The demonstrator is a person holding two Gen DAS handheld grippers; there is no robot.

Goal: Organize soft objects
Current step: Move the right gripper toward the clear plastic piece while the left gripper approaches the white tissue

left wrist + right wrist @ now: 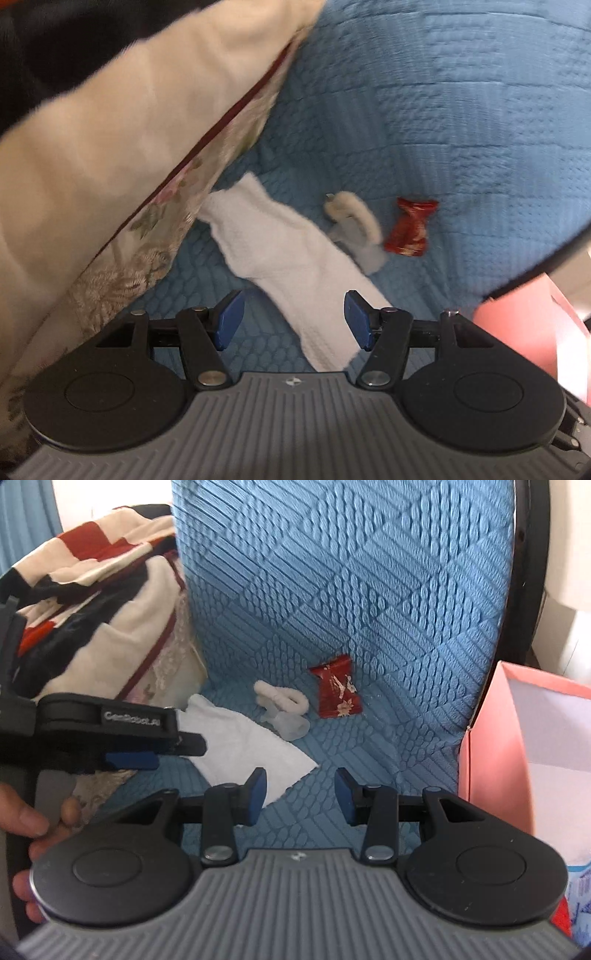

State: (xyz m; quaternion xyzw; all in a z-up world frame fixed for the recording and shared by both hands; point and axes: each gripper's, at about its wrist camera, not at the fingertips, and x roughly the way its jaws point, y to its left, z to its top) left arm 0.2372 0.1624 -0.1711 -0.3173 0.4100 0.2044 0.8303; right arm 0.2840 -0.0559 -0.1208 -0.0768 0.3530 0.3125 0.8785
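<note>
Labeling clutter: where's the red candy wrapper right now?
The red candy wrapper lies on the blue quilt, right of the fuzzy hair clip in both views, with the pink bag farther right.

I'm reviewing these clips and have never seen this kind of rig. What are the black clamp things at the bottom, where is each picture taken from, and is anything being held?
There is no robot here: a person holds a two-finger clamp in each hand, and a fisheye camera on each looks forward along its fingers. One picture comes from the left gripper, the other from the right gripper. Both stand open and hold nothing. The right view also shows the left gripper from the side, with the person's hand. On the blue quilted cover lie a white cloth, a small cream fuzzy item and a red wrapper. A pillow is at the left, a pink box at the right.
</note>
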